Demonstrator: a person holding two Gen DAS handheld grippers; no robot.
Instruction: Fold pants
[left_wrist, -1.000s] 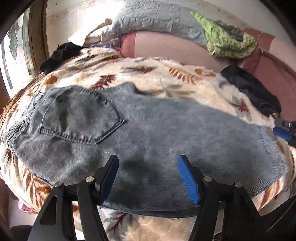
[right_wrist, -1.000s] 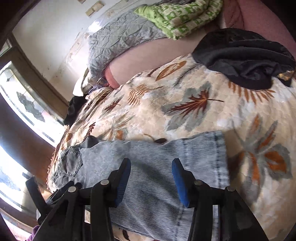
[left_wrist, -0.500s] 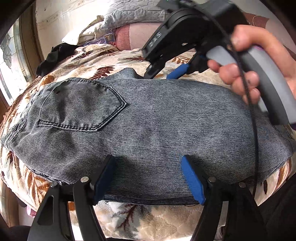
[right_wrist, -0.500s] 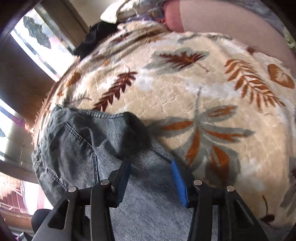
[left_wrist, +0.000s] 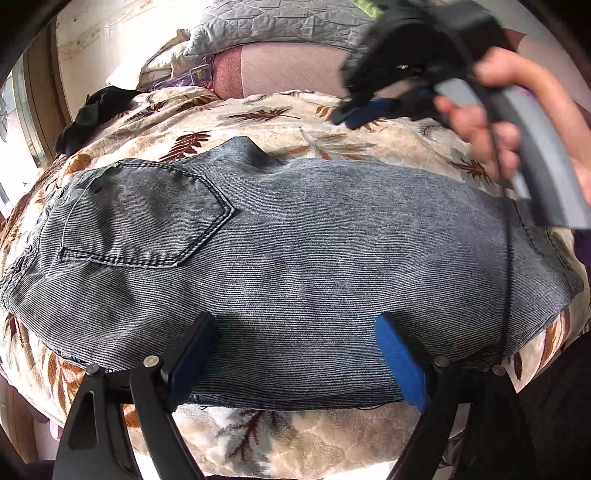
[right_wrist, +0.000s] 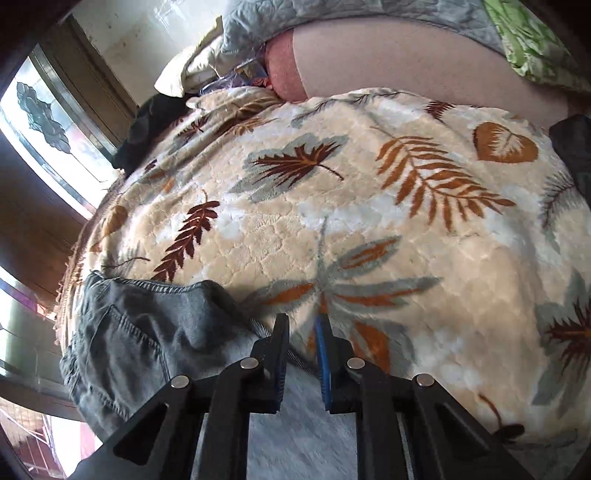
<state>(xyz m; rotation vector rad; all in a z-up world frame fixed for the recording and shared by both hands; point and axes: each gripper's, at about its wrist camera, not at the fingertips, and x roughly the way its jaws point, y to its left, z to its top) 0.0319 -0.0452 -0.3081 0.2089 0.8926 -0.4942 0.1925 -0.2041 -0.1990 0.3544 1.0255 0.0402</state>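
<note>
Grey-blue denim pants (left_wrist: 295, 258) lie folded flat on a leaf-patterned blanket (left_wrist: 280, 122), back pocket at the left. My left gripper (left_wrist: 295, 354) is open and empty over the pants' near edge. My right gripper (left_wrist: 364, 110) hovers above the blanket just past the pants' far edge, held in a hand. In the right wrist view the right gripper (right_wrist: 301, 332) has its blue pads nearly together with a narrow gap and nothing between them; the pants (right_wrist: 147, 339) lie below and to its left.
A dark garment (left_wrist: 92, 114) lies at the blanket's far left. A pink cushion (left_wrist: 280, 70) and grey quilted pillow (left_wrist: 280, 22) sit behind. A green cloth (right_wrist: 535, 44) lies at the back right. A window (right_wrist: 40, 122) is on the left.
My right gripper swept from the pants' hem end to their far edge, lifted off, and its jaws closed to a narrow gap. My left gripper stayed open and moved closer over the pants' near edge.
</note>
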